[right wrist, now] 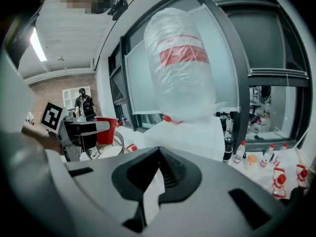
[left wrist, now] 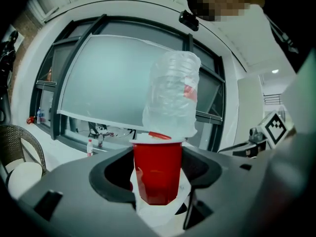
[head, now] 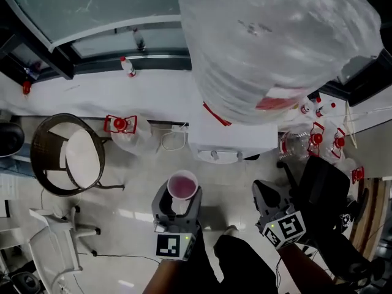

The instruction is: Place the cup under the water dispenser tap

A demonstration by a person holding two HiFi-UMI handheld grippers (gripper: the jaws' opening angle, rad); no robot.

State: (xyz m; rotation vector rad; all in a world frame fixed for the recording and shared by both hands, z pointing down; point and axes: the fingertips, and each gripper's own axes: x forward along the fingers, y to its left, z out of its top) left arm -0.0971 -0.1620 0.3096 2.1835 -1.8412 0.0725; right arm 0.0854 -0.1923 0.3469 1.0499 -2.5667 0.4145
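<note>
A red cup (head: 182,185) with a white rim stands upright between the jaws of my left gripper (head: 181,195), which is shut on it. In the left gripper view the cup (left wrist: 158,172) fills the gap of the gripper (left wrist: 158,184), and the bottle (left wrist: 172,98) rises beyond it. The white water dispenser (head: 231,141) stands ahead and to the right, its taps (head: 223,155) facing me, under a plastic-wrapped bottle (head: 275,41). My right gripper (head: 269,202) hangs right of the cup, shut and empty. In its own view the right gripper (right wrist: 157,179) points toward the dispenser (right wrist: 190,132).
A round wicker chair (head: 64,155) stands at the left, with a white frame (head: 52,237) below it. Water jugs with red caps sit beside the dispenser on both sides (head: 122,130) (head: 315,141). A black chair (head: 324,188) is at the right. Small bottles (head: 127,66) stand on the window ledge.
</note>
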